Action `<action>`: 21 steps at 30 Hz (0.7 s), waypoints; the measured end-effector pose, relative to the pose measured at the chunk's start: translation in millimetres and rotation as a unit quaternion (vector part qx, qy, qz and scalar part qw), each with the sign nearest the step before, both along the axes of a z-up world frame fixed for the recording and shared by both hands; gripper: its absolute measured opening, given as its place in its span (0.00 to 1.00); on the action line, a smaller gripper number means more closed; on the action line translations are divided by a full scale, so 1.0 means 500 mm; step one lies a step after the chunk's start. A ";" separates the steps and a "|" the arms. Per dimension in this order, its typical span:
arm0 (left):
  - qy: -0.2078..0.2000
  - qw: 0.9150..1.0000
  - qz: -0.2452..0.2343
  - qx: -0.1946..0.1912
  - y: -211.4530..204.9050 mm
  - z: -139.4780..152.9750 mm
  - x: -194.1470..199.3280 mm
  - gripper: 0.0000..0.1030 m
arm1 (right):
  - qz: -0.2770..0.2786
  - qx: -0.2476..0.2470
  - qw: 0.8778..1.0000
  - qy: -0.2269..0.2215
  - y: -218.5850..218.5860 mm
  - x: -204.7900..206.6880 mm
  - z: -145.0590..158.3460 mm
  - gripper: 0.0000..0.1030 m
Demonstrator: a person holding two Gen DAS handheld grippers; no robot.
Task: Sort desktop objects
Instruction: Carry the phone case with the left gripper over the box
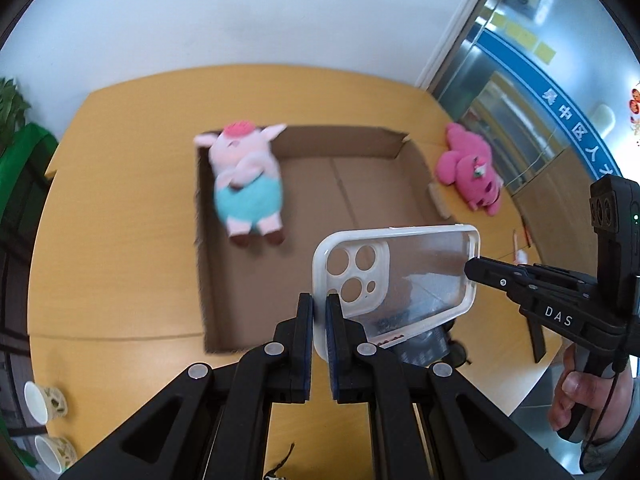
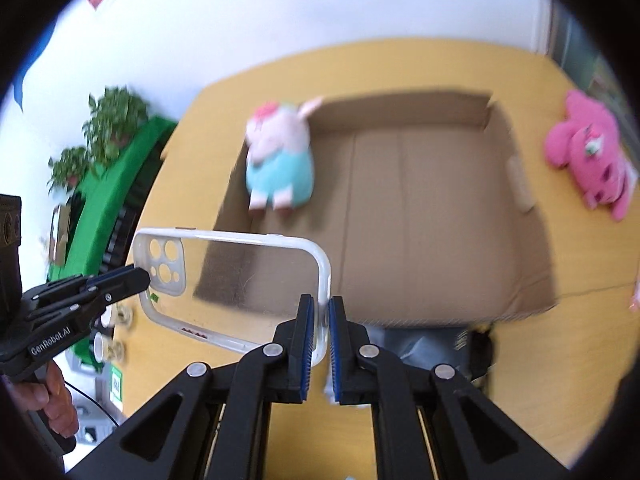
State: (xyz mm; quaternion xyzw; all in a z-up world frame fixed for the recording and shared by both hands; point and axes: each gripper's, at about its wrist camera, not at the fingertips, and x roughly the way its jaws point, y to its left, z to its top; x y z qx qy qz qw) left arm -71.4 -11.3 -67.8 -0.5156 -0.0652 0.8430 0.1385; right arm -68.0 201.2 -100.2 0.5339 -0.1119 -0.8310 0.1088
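Note:
A clear phone case with a white rim is held in the air between both grippers, above the near edge of an open cardboard box. My left gripper is shut on the case's camera end. My right gripper is shut on the other end of the phone case; it shows in the left wrist view too. A pink pig plush in blue pants lies in the box's far left corner. It also shows in the right wrist view.
A hot-pink plush lies on the yellow table right of the box; it appears in the right wrist view. Dark packaged items lie under the case. Paper cups and green plants stand off the table's left.

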 end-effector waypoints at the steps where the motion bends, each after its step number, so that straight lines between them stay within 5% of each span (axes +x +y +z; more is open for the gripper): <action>1: 0.004 1.000 -0.001 0.004 0.008 0.010 -0.009 0.05 | -0.004 0.004 1.000 0.008 0.011 -0.003 0.016 0.07; 9: 0.032 0.999 -0.011 0.016 0.089 0.049 -0.115 0.05 | -0.019 0.030 0.998 0.051 0.106 -0.076 0.084 0.07; 21: 0.020 1.000 -0.009 0.007 0.137 0.006 -0.297 0.05 | -0.019 0.034 0.998 0.055 0.192 -0.233 0.047 0.07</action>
